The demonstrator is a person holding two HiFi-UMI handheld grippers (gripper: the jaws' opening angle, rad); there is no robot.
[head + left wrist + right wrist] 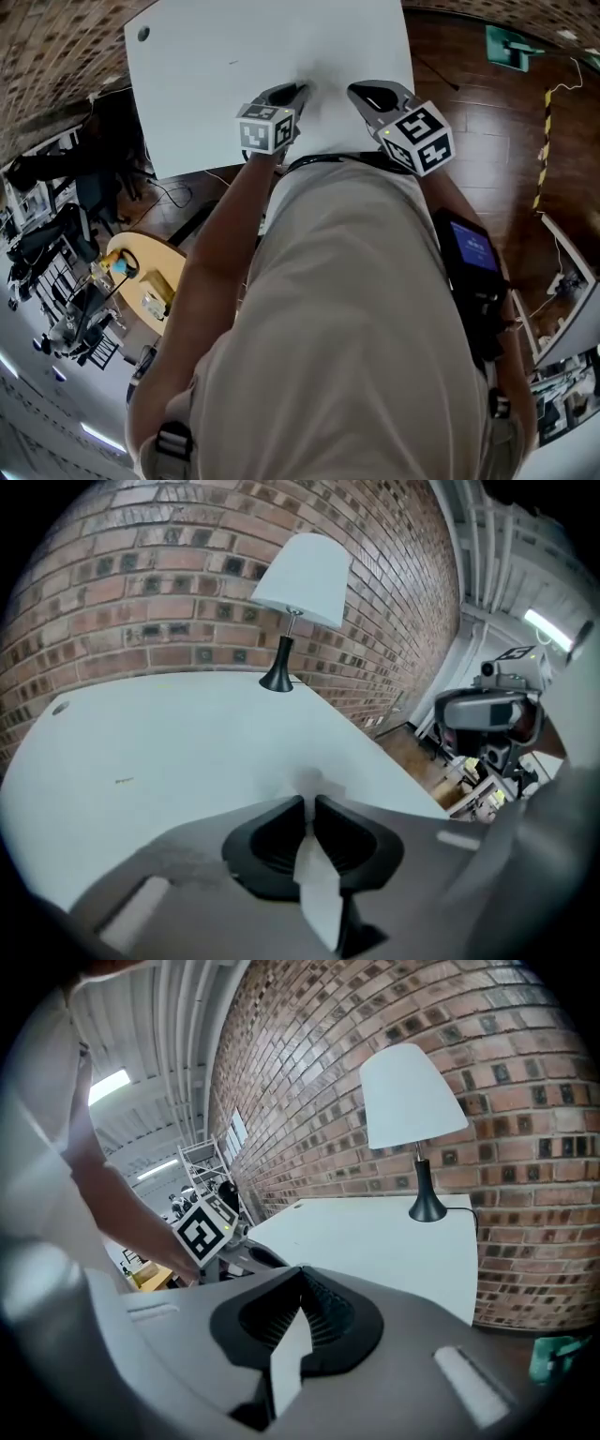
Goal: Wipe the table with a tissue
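Observation:
The white table (225, 66) fills the top of the head view. My left gripper (298, 92) hangs over its near edge, pointing down at the top. In the left gripper view its jaws (309, 802) stand almost together. A small pale, blurred bit of tissue (310, 782) shows at their tips, just above the table (169, 752). My right gripper (357, 91) is close beside the left one, also over the near edge. Its jaws (302, 1271) are shut with nothing between them. The right gripper view shows the left gripper's marker cube (201, 1233) to its left.
A lamp with a white shade (302, 572) (411, 1096) stands at the table's far end against a brick wall (141, 592). A round cable hole (142, 34) sits in one table corner. A low round yellow table (142, 274) and office clutter lie on the floor behind.

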